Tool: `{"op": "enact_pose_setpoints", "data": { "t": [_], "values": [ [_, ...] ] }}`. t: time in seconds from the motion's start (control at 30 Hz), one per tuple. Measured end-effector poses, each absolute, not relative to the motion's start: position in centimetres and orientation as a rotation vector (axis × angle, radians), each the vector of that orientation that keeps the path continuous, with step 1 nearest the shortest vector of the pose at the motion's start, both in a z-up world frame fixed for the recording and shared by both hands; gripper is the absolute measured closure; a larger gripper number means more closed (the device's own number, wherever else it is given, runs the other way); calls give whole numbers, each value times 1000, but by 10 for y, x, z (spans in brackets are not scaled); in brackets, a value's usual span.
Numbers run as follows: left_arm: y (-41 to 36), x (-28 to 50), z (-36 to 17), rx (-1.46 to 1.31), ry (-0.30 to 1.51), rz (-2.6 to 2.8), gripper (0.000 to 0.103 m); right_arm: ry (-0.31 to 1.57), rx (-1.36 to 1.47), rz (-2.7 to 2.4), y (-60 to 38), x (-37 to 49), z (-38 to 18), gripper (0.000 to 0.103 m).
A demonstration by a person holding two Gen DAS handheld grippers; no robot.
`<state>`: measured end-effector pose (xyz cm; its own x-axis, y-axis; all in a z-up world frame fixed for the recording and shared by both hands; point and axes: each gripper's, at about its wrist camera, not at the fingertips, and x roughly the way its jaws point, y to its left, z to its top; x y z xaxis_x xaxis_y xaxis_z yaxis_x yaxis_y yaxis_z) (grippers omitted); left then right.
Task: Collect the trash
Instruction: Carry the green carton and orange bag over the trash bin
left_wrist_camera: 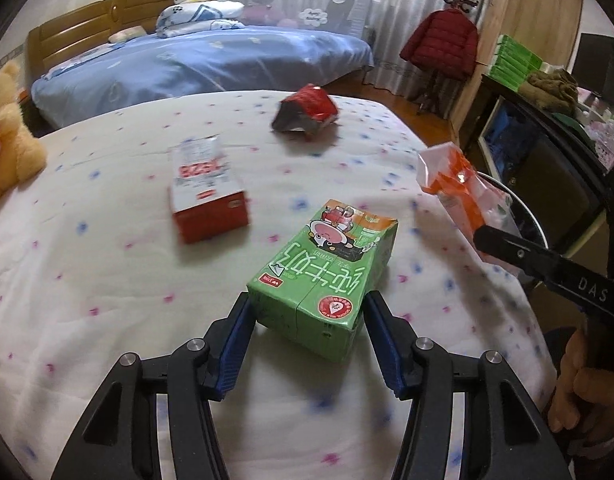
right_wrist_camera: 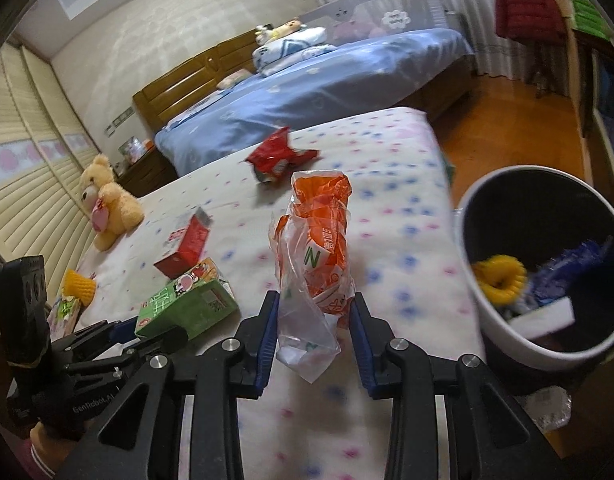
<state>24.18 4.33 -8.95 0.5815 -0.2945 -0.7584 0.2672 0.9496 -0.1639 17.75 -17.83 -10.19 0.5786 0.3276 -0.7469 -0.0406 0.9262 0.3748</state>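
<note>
Green card makes up the milk carton (left_wrist_camera: 327, 272), which is clamped at its near end between the blue pads of the left gripper (left_wrist_camera: 307, 344) and is seen over the dotted white bedspread (left_wrist_camera: 87, 280). An orange and clear plastic wrapper (right_wrist_camera: 319, 256) is pinched upright between the pads of the right gripper (right_wrist_camera: 315, 336), close to the bed's right edge (right_wrist_camera: 447, 208). Just past that edge a white-rimmed bin (right_wrist_camera: 483, 320) is stood on the wooden floor (right_wrist_camera: 507, 128), and a yellow foam net (right_wrist_camera: 499, 280), something blue and a white piece are seen inside it. Two loose pieces of trash are counted further out on the bedspread: one red and white carton (left_wrist_camera: 207, 196) and one crumpled red foil packet (left_wrist_camera: 307, 114), well apart from each other, with open cover between them. One teddy bear (right_wrist_camera: 107, 200) is set by the far left edge, and another yellow foam net (right_wrist_camera: 79, 286) is seen near it. A second bed with blue covers (left_wrist_camera: 211, 60) is seen beyond a narrow gap.
</note>
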Motion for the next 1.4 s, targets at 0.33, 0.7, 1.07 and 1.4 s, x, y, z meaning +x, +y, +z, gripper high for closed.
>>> {"op": "enact_pose_setpoints", "data": {
  "t": [0.33,0.7,1.07,1.4],
  "values": [
    [4,237,-85,8,866,-364,49,913,354,148,-215,156,-99,69],
    [-19,253,-100,50,932,-368,48,921,386,130,-231,148,-104,68],
    [-44,250,-94,83,888,-410,49,899,382,115,-241,144,-97,68],
    [-68,252,-83,105,858,-454,49,885,389,67,-263,138,-93,69]
  ]
}}
